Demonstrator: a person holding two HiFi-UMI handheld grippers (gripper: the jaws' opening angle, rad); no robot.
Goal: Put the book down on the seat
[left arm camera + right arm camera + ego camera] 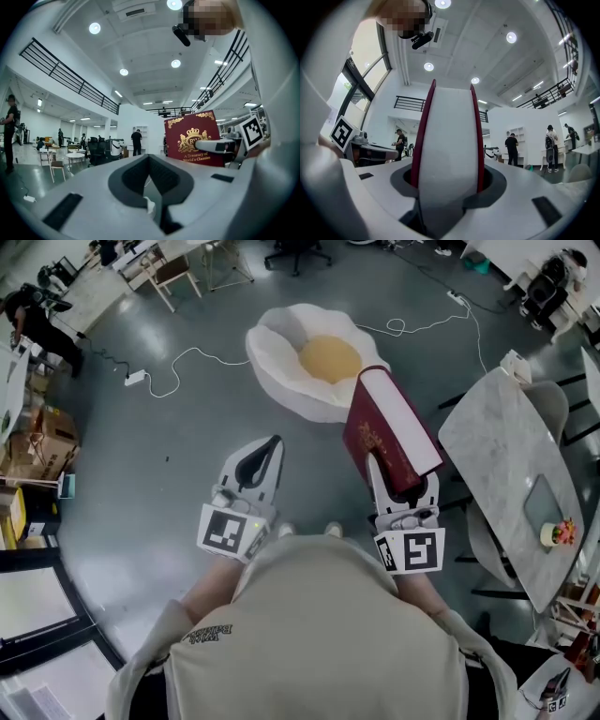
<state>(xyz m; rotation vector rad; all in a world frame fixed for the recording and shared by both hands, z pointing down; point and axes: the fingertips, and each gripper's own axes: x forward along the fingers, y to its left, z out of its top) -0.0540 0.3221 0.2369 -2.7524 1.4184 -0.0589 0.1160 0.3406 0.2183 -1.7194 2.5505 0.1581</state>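
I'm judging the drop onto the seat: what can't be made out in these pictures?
- Head view: the book covers the near right rim of the seat, and its gold title is too small to read.
- Both gripper views: tilted up at the ceiling, so the seat falls outside them.
- Right gripper view: the book fills the jaws of the right gripper, hiding what lies straight ahead.

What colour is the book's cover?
The book is dark red with gold print, seen best in the left gripper view.
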